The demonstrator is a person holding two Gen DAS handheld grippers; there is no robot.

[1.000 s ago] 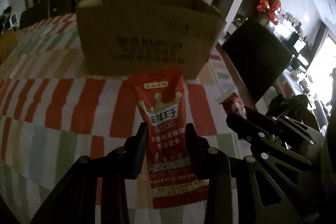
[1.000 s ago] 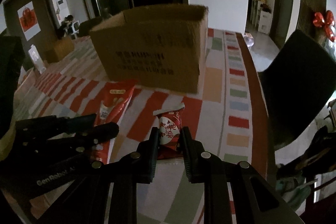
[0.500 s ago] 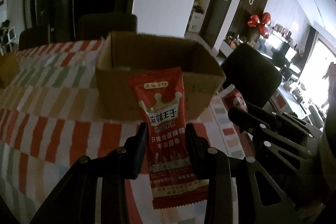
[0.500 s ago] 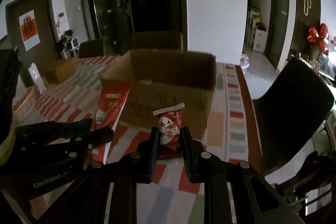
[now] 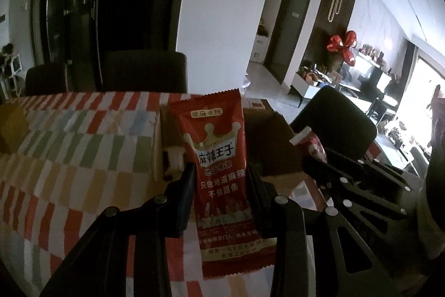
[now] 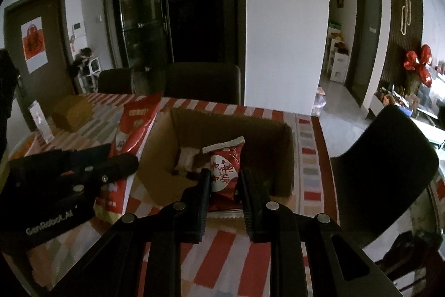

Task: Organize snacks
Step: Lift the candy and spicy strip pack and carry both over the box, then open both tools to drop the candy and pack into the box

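Note:
My left gripper (image 5: 219,171) is shut on a tall red snack packet (image 5: 219,157) with a gold crown, held upright in the air in front of the open cardboard box (image 5: 267,146). My right gripper (image 6: 224,176) is shut on a small red snack packet (image 6: 224,171) with a white top seal, raised just before the box's (image 6: 281,155) near rim. In the right wrist view the left gripper (image 6: 122,162) and its packet (image 6: 133,130) hang at the box's left side. In the left wrist view the right gripper (image 5: 317,163) and its packet (image 5: 308,141) show to the right. A pale wrapped item (image 6: 189,156) lies inside the box.
The table wears a striped cloth (image 5: 69,146) of red, green and yellow. A smaller brown box (image 6: 72,112) and a white card stand (image 6: 41,121) sit far left. Dark chairs (image 6: 201,82) stand behind the table, another chair (image 6: 389,157) at its right edge.
Both grippers have risen with their packets and moved toward the box. The views went from facing the box's front wall to looking down into its open top.

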